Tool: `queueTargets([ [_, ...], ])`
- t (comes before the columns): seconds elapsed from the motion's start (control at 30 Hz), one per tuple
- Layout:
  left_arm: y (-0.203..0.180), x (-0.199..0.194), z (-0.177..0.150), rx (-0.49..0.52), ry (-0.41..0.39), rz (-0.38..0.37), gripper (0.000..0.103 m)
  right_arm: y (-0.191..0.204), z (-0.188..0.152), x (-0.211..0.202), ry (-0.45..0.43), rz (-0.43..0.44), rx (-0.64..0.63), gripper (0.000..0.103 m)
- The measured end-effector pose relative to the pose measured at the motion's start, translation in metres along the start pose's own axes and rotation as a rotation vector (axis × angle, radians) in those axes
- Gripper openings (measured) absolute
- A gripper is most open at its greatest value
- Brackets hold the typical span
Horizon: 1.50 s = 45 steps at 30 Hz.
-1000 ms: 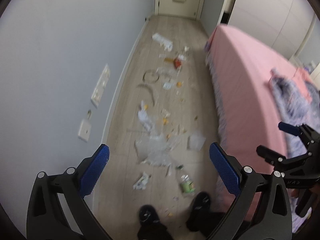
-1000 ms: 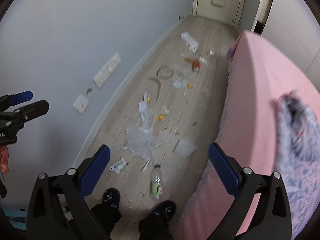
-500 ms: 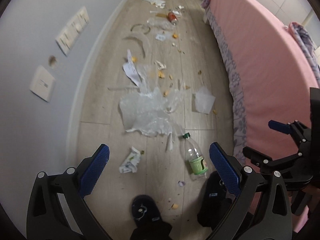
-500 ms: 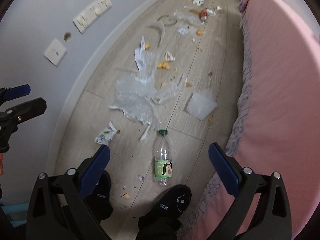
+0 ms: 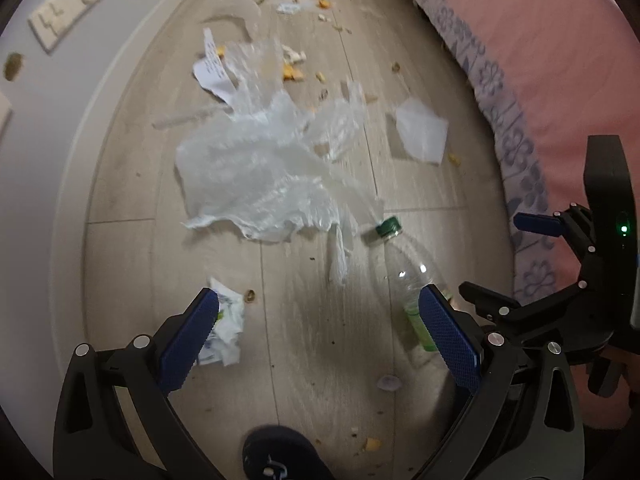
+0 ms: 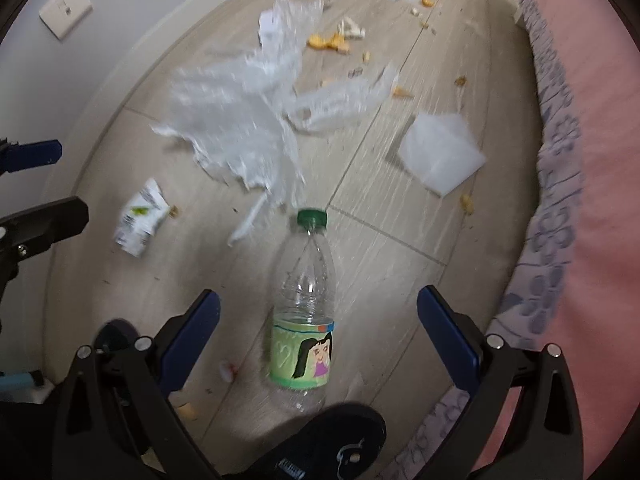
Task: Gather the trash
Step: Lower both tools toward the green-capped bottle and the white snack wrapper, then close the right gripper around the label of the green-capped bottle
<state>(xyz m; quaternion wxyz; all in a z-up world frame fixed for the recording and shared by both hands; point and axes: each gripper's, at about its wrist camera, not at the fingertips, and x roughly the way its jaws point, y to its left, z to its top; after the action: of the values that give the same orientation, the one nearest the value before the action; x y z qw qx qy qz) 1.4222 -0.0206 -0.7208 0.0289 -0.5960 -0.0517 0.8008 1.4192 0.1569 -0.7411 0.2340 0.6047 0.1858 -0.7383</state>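
Trash lies scattered along a wood floor. A clear plastic bottle (image 6: 306,304) with a green cap and green label lies directly between the spread fingers of my right gripper (image 6: 318,316), which is open and above it. The same bottle (image 5: 404,280) sits by the right finger of my left gripper (image 5: 318,316), also open and holding nothing. A crumpled white wrapper (image 5: 226,326) lies by the left gripper's left finger, also seen as the wrapper (image 6: 140,218). A big crinkled clear plastic sheet (image 5: 260,168) spreads further ahead.
A bed with a pink cover (image 5: 560,60) and floral skirt runs along the right. A grey wall (image 5: 40,140) with sockets bounds the left. A square of clear plastic (image 6: 440,156), orange crumbs and paper scraps litter the floor. The person's dark slippers (image 6: 344,436) stand at the near edge.
Both grippers have tilted down and dropped closer to the floor. The bottle now sits between the right gripper's fingers; the far door and upper wall have left view.
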Motion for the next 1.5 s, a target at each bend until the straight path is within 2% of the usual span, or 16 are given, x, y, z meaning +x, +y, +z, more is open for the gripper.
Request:
queueTargets([
  [0.17,-0.004,0.042,-0.010,0.061,0.022,-0.015,0.097,0.005,-0.014,0.042,0.028,0.007,-0.032,0.096],
  [0.37,-0.012,0.069,-0.012,0.140,0.019,-0.026,0.097,0.009,-0.021,0.064,0.033,0.003,-0.061,0.096],
  [0.6,-0.009,0.096,-0.010,0.103,0.058,-0.085,0.097,0.016,-0.026,0.085,0.042,-0.018,-0.100,0.096],
  [0.73,-0.013,0.110,-0.013,0.119,0.086,-0.124,0.097,0.020,-0.027,0.089,0.039,-0.027,-0.123,0.096],
  [1.03,-0.015,0.120,-0.011,0.162,0.095,-0.147,0.097,0.025,-0.031,0.095,0.044,-0.037,-0.114,0.096],
  [1.5,-0.016,0.125,-0.013,0.158,0.107,-0.144,0.097,0.035,-0.034,0.104,0.039,-0.039,-0.124,0.096],
])
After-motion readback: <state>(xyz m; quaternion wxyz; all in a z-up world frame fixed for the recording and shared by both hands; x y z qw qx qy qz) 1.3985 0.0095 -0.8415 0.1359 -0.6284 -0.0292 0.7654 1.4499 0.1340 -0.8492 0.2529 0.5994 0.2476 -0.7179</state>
